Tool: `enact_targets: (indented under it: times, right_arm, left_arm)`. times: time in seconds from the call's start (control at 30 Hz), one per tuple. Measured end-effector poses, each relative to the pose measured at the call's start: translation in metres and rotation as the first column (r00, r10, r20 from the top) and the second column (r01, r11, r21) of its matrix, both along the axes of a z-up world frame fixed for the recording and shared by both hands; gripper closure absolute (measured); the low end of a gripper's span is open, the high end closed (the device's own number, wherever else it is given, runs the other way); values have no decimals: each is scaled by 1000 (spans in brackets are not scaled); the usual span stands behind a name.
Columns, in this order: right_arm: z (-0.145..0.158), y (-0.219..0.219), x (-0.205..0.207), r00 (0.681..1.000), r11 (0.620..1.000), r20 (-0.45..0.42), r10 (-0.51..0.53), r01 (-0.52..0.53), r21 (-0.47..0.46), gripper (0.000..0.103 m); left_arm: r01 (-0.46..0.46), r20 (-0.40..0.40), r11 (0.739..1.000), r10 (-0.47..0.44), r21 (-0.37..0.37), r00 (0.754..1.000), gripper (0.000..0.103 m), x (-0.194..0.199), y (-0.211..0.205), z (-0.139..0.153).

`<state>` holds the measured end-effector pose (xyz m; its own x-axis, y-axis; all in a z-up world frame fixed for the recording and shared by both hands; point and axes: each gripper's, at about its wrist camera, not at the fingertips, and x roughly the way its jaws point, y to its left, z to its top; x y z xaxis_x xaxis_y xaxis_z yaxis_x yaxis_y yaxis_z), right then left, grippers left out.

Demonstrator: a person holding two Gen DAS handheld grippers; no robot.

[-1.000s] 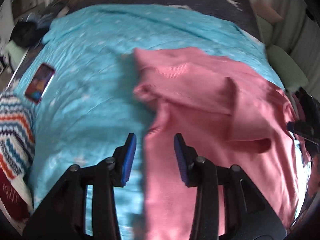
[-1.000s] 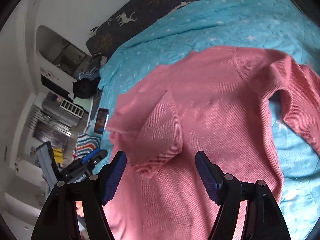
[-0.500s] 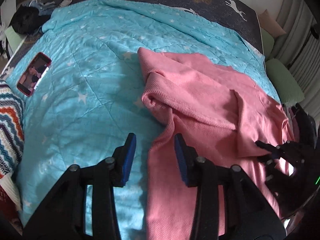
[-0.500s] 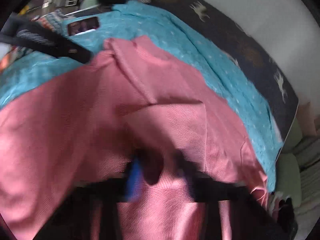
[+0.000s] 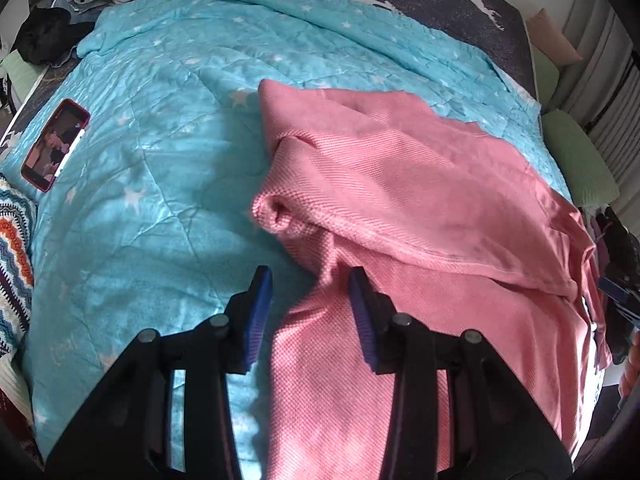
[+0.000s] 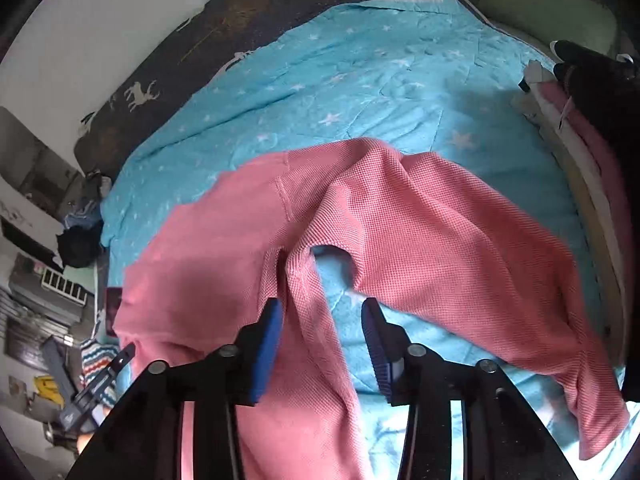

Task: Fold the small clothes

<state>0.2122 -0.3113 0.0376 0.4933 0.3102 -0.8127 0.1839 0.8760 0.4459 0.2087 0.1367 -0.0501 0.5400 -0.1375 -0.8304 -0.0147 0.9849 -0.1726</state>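
Observation:
A pink knit sweater (image 5: 420,208) lies on the blue star-print blanket (image 5: 160,160), one sleeve folded across its body with the cuff at the left edge. My left gripper (image 5: 306,300) is open and empty, its jaws astride the sweater's left edge. In the right wrist view the same sweater (image 6: 400,208) lies with its other sleeve stretched out to the right. My right gripper (image 6: 322,334) is open and empty, just above the gap between body and sleeve. The right gripper's tip (image 5: 618,294) shows at the far right of the left wrist view.
A red-cased phone (image 5: 54,146) lies on the blanket at left, beside a zigzag-striped knit (image 5: 14,248). Green cushions (image 5: 576,160) and a stack of folded clothes (image 6: 592,152) line the right side. A dark deer-print cover (image 6: 192,48) runs along the far edge.
The right gripper swung from over the folded sleeve to the sweater's other sleeve side. The left gripper moved a little forward along the sweater's left edge. Both stayed open.

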Motion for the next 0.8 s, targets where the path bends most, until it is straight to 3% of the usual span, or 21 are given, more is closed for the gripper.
enact_targets:
  times: [0.1,0.2,0.33,0.4,0.5,0.53,0.57,0.6,0.63,0.7,0.8]
  right_arm:
    - [-1,12,1,995,994,1,104,-104,23,59]
    - [-15,31,8,983,976,-44,179,-172,131,59]
    - [-46,33,25,979,981,-156,129,-103,166,55]
    - [-54,30,33,982,977,-162,95,-61,204,51]
    - [-59,31,52,991,957,-123,60,-23,288,30]
    - [-61,33,58,991,956,-117,58,-21,294,30]
    - [-64,36,65,991,955,-119,59,-21,296,38]
    - [-66,41,70,991,956,-121,60,-22,292,54]
    - [-66,45,74,989,961,-131,70,-32,276,99]
    - [-60,46,78,994,956,-100,47,-16,295,99]
    - [-21,43,72,999,967,35,18,-27,255,99]
  left_arm:
    - [-17,-5,1000,17,-4,1000,62,0,3,-1]
    - [-29,-9,1000,29,-11,1000,61,2,7,-1]
    - [-24,-14,1000,24,-8,1000,61,4,6,-3]
    - [-12,-13,1000,12,7,1000,61,4,5,-5]
    - [-7,-14,1000,7,6,1000,61,5,5,-5]
    - [-10,-15,1000,10,-4,1000,62,6,7,-5]
    - [-14,-14,1000,14,-14,1000,62,6,8,-5]
    - [-22,-14,999,21,-28,1000,61,8,9,-5]
    - [-28,-14,999,27,-36,1000,62,9,10,-5]
    - [-45,-15,997,44,-58,999,62,13,11,-4]
    - [-64,6,996,65,-55,998,62,20,7,1]
